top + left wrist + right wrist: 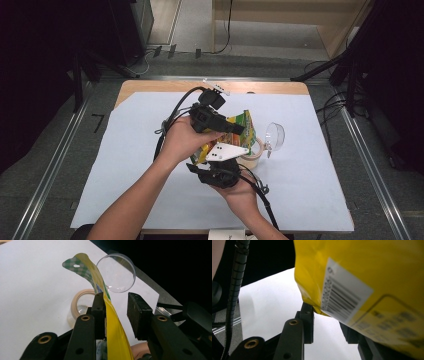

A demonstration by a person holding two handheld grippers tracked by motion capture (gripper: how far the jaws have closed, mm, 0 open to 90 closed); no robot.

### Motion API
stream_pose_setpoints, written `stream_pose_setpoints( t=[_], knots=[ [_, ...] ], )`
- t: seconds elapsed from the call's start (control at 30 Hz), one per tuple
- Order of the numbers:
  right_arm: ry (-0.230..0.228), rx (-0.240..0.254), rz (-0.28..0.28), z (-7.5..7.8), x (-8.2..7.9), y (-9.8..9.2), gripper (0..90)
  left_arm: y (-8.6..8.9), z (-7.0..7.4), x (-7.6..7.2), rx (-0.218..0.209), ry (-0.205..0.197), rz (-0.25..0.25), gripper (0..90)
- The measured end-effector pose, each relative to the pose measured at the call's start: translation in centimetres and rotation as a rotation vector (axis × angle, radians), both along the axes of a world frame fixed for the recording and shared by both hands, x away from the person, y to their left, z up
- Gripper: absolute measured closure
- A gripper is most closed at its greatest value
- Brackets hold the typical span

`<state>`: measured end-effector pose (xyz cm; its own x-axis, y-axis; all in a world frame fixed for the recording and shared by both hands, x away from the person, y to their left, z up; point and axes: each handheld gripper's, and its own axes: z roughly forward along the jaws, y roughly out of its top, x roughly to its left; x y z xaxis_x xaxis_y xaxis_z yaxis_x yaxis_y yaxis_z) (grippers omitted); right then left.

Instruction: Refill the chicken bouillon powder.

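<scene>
Being lifted at frame centre in the high view, the yellow snack bag [243,131] was flanked, ungripped, by the left gripper [117,312]; whether the right gripper [329,326] pinched its lower corner could not be told. A firm closure seemed needed next.

Grey carpet floor [45,165] surrounds the wooden desk [150,86]; metal floor rails [367,165] flank it, dark stands [80,65] behind.

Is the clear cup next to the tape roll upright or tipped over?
Tipped: the clear cup lies on its side on the table, beside the tape roll.
</scene>
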<state>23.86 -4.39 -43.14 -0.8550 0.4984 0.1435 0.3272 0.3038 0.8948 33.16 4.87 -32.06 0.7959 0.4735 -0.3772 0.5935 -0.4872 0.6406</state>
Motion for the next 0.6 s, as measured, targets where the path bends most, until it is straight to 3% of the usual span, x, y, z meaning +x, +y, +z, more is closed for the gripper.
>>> stream_pose_setpoints(
  t=[0.2, 0.37, 0.6],
  knots=[
    [0.033, 0.027, -0.002, -0.21, 0.23, -0.02, 69.0, -0.3, 0.21, -0.45, 0.012, -0.023, 0.001, 69.0],
    [0.033, 0.033, -0.004, -0.39, 0.34, -0.06, 69.2, -0.5, 0.07, -0.38, 0.032, -0.022, -0.001, 69.2],
    [0.041, 0.038, -0.002, -0.37, 0.39, -0.07, 69.6, -0.46, -0.06, -0.16, 0.012, -0.015, 0.004, 69.5]
  ],
)
